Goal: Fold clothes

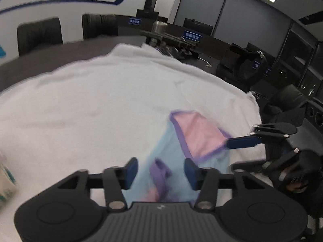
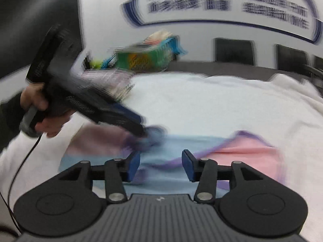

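A small pink and light-blue garment [image 1: 193, 135] with purple trim lies on a white cloth [image 1: 101, 100] spread over the table. My left gripper [image 1: 161, 171] hovers open over its near end, with a purple strap [image 1: 159, 171] lying between the fingers but not pinched. In the left wrist view my right gripper [image 1: 232, 143] comes in from the right, its blue fingertip at the pink edge. In the right wrist view the right gripper [image 2: 161, 165] stands open over the garment [image 2: 248, 155], nothing pressed between its pads. The left gripper [image 2: 144, 131], blurred and held by a hand [image 2: 40, 102], has its tips down at the garment's left part.
A colourful basket [image 2: 145, 58] sits at the table's far side, with folded clothes beside it. Dark chairs [image 2: 234, 50] line the wall. A metal flask [image 1: 159, 27] and clutter stand beyond the cloth. A white packet [image 1: 6, 179] lies at the left edge.
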Tool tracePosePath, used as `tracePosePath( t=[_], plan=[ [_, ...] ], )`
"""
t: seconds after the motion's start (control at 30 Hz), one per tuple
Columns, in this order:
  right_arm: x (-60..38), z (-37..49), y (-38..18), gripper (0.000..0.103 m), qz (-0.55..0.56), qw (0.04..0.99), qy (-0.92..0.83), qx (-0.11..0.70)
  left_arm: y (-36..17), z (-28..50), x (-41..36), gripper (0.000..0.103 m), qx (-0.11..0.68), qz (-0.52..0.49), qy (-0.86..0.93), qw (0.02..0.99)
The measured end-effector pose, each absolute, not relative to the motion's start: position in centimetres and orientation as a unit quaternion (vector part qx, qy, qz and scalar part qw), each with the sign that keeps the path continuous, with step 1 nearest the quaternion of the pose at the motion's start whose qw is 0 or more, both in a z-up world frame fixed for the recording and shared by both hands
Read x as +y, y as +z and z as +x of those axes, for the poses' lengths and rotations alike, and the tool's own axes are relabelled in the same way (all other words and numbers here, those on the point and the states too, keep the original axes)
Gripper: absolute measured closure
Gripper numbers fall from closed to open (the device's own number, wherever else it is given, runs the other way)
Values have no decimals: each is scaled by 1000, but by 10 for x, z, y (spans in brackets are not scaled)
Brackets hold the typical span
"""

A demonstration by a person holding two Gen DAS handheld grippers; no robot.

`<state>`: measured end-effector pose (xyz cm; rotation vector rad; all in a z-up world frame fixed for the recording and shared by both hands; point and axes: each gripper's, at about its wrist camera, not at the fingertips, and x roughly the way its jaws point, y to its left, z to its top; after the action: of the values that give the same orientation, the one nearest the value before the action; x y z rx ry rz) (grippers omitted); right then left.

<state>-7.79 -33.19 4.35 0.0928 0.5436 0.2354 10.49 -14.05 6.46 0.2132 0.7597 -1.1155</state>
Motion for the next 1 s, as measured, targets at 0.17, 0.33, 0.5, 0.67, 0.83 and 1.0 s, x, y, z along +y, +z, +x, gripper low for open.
tracePosePath(
  t=[0.17, 0.33, 0.5, 0.67, 0.83, 1.0],
  plan=[
    [-391, -103, 40, 53, 201, 932, 59, 297, 75, 135, -194, 44, 369, 117, -536, 750],
    [-398, -123, 12, 53, 292, 902, 41, 316, 47, 151, -258, 46, 397, 139, -557, 716],
    [-409, -110, -6, 54, 331, 894, -16, 300, 25, 153, -276, 62, 413, 139, -554, 709],
    [-403, -88, -10, 73, 312, 905, -63, 283, 18, 142, -278, 95, 406, 140, -568, 702],
    [-384, -69, -4, 99, 229, 932, -67, 274, 21, 140, -263, 100, 374, 115, -556, 733],
    [-361, -37, 37, 99, 117, 964, -11, 239, 49, 150, -220, 100, 327, 51, -511, 793]
  ],
)
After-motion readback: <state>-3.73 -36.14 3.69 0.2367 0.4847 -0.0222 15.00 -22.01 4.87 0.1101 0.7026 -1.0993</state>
